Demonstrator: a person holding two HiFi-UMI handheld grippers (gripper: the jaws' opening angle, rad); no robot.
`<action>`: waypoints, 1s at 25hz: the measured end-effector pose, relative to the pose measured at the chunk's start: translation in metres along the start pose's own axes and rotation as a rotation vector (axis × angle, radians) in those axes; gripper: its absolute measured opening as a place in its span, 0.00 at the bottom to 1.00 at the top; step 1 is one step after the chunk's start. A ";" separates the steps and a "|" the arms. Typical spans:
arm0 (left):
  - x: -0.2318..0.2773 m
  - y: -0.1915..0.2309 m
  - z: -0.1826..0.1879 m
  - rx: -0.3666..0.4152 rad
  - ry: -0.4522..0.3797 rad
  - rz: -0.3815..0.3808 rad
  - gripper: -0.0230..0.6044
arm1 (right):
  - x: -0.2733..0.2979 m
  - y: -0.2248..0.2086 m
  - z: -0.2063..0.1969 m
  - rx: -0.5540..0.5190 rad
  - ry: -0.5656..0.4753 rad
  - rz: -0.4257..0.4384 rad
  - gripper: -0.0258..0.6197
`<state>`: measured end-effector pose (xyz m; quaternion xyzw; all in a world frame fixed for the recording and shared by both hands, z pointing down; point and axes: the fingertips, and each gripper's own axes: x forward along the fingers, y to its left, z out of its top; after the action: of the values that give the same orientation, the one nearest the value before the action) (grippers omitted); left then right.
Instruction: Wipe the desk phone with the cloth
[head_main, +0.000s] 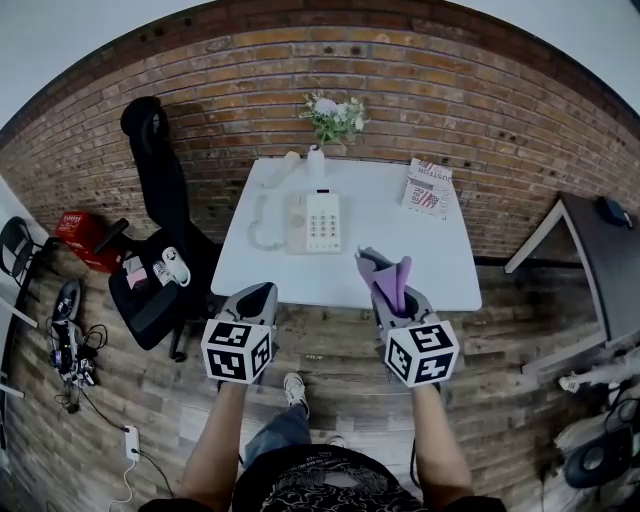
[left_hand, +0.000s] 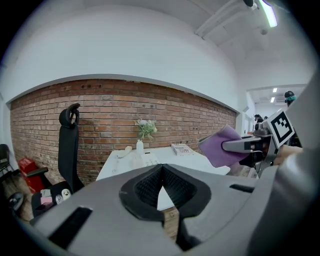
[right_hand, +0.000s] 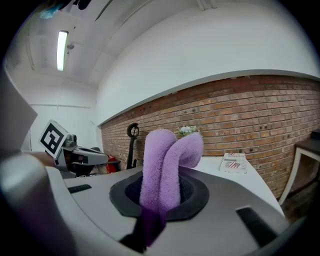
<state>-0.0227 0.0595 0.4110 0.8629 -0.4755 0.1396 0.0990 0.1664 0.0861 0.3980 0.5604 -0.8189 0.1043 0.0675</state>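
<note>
Just off the front edge of the white table (head_main: 405, 245), the right gripper (head_main: 392, 288) is pinching a folded fuzzy purple cloth (right_hand: 167, 165). The cream push-button desk phone (head_main: 313, 222) sits mid-table, apart from it. The left gripper (head_main: 260, 293) has its jaws pressed together, nothing in them.

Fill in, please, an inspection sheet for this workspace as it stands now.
Surface: white table, set against the brick wall.
Job's things: desk phone on the table; purple cloth off the table.
Clutter: flower vase and booklet at the far edge.
Grippers: left gripper jaws together, empty; right gripper jaws shut on the cloth.
Cables: coiled handset cord beside the phone; power strip on the floor.
Surroundings: black office chair at left.
</note>
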 end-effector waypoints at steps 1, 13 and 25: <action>0.007 0.004 0.001 0.001 -0.001 -0.004 0.05 | 0.007 -0.003 0.001 -0.003 0.001 -0.003 0.11; 0.113 0.089 0.020 -0.007 0.029 -0.062 0.05 | 0.144 -0.024 0.015 -0.034 0.060 -0.023 0.11; 0.193 0.157 0.035 -0.030 0.065 -0.142 0.05 | 0.253 -0.045 0.034 -0.091 0.143 -0.071 0.11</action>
<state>-0.0523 -0.1871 0.4486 0.8880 -0.4115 0.1530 0.1367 0.1167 -0.1667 0.4267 0.5764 -0.7956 0.1043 0.1546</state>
